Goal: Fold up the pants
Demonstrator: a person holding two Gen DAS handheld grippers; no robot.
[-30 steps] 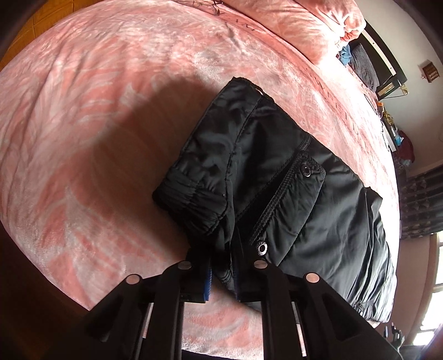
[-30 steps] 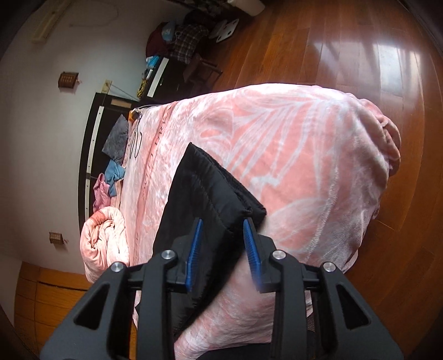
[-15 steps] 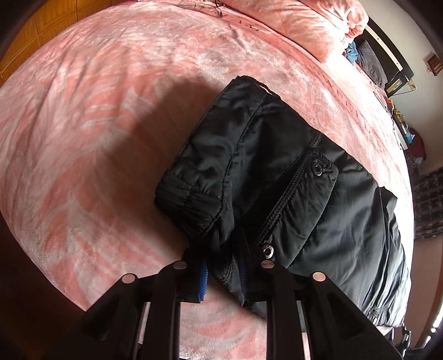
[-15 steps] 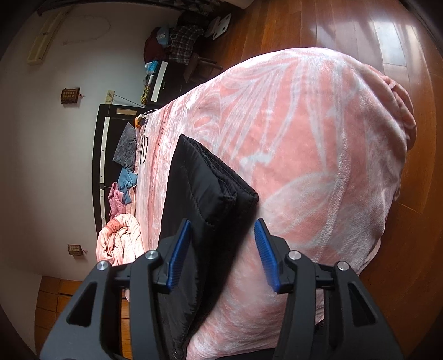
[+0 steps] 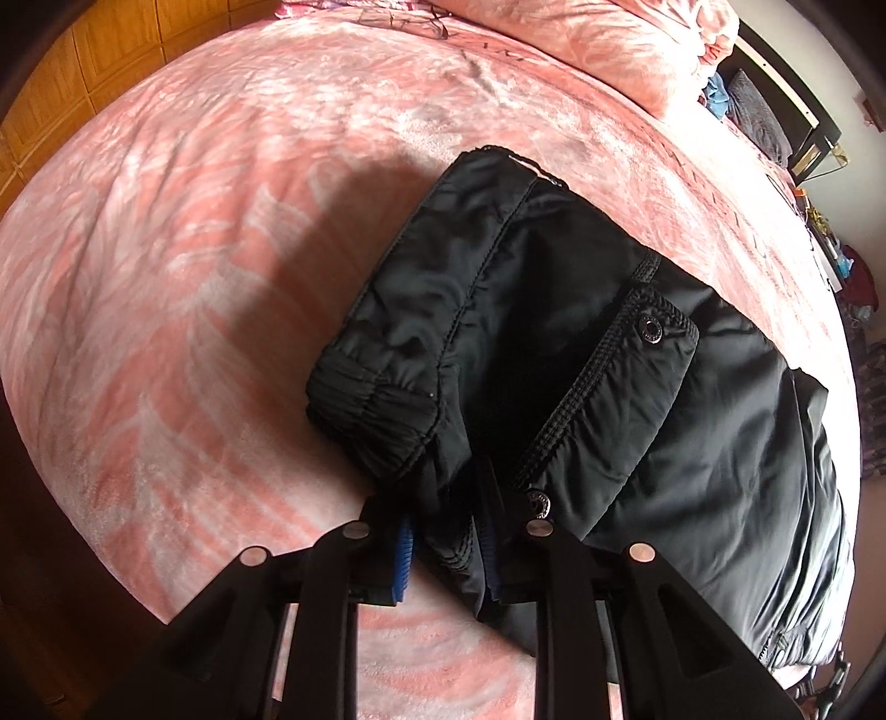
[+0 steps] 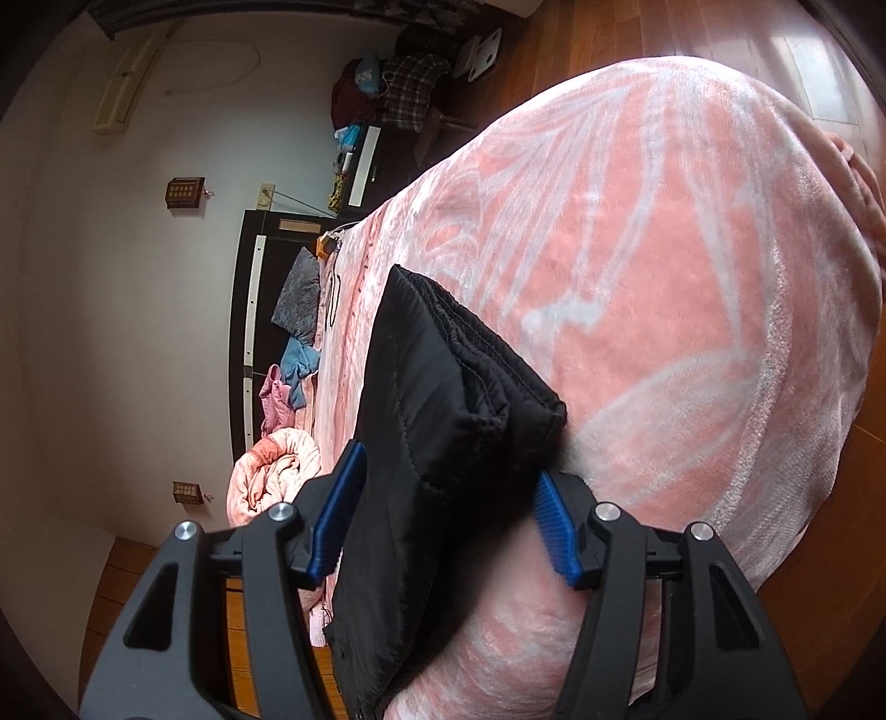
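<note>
A pink leaf-patterned blanket [image 5: 232,232] covered the bed. A rolled pink quilt [image 6: 277,471] lay near the dark headboard [image 6: 246,310], beside a grey patterned pillow [image 6: 299,299] and blue cloth [image 6: 302,360]. Wooden flooring [image 6: 692,33] and a plaid garment [image 6: 412,91] appeared beyond.
</note>
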